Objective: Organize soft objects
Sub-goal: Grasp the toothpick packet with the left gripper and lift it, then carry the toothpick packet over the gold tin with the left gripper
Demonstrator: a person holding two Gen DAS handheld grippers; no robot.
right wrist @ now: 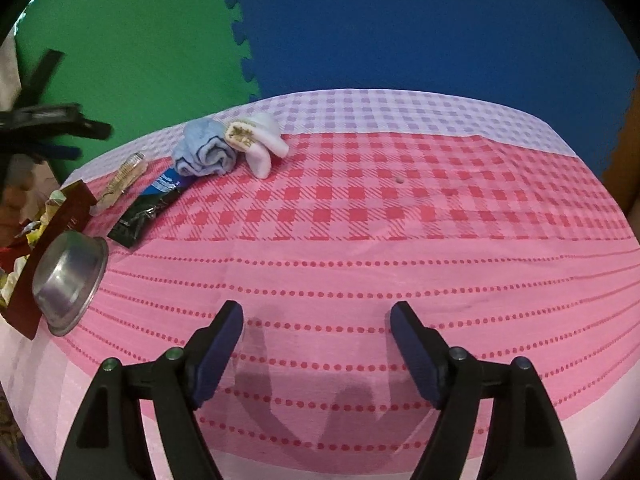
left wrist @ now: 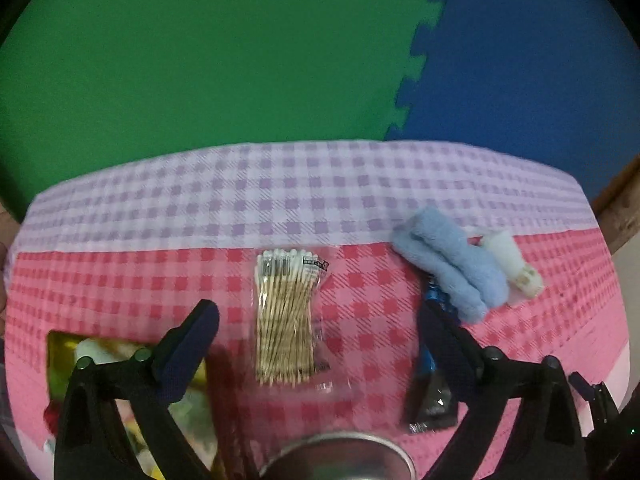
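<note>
Blue towel and white socks lie touching, ahead-right of the spread left gripper; right gripper spread, well apart.

tablecloth: woven cloth, matt, pink and lilac check, dotted rows near
blue towel: fluffy terry cloth, matt, rolled
white sock: soft knit cloth, matt
cotton swabs: wood-look sticks, white cotton tips, in clear glossy plastic bag
dark sachet: glossy plastic film, black and blue
bowl: brushed metal, dull shine
fingers: dark blue pads, fine textured, matt; black plastic arms, smooth
wall mats: foam, matt, green and blue
</note>
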